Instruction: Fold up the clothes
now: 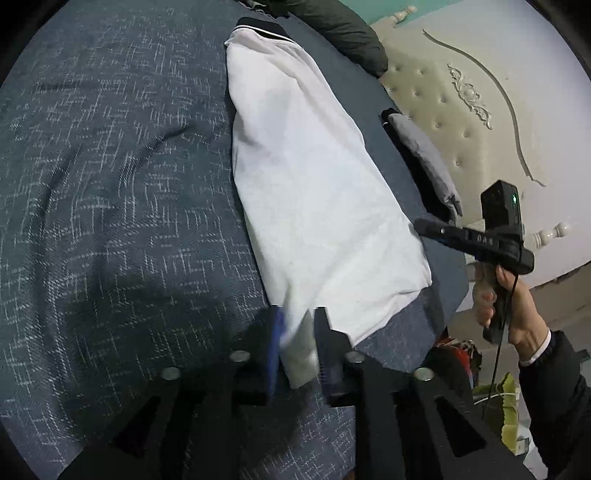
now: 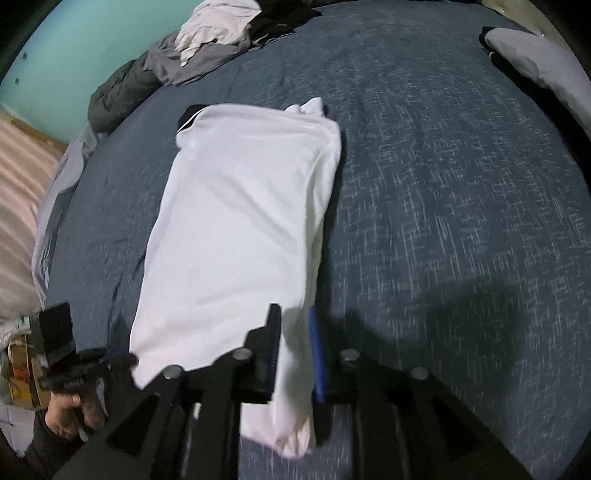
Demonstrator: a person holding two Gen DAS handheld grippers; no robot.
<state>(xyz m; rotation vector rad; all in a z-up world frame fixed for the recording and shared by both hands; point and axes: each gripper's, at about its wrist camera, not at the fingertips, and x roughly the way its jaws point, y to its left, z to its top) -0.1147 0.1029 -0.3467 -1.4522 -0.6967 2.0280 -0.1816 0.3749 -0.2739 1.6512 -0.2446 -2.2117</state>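
Note:
A white shirt point(image 1: 310, 177) with a black collar point(image 1: 264, 31) lies folded into a long strip on the blue bedspread point(image 1: 110, 184). My left gripper point(image 1: 299, 332) is shut on the shirt's near bottom corner. My right gripper point(image 2: 295, 343) is shut on the other bottom corner of the shirt point(image 2: 236, 229). Each gripper shows in the other's view: the right gripper point(image 1: 424, 227) beside the hem, the left gripper point(image 2: 122, 360) at the hem's left corner. The collar point(image 2: 190, 114) is at the far end.
A pile of grey, white and dark clothes point(image 2: 207, 40) lies at the bed's far edge. A folded grey garment point(image 1: 424, 162) lies near the cream tufted headboard point(image 1: 480, 110). A dark jacket point(image 1: 351, 33) lies beyond the collar. Bags point(image 1: 498, 398) sit on the floor.

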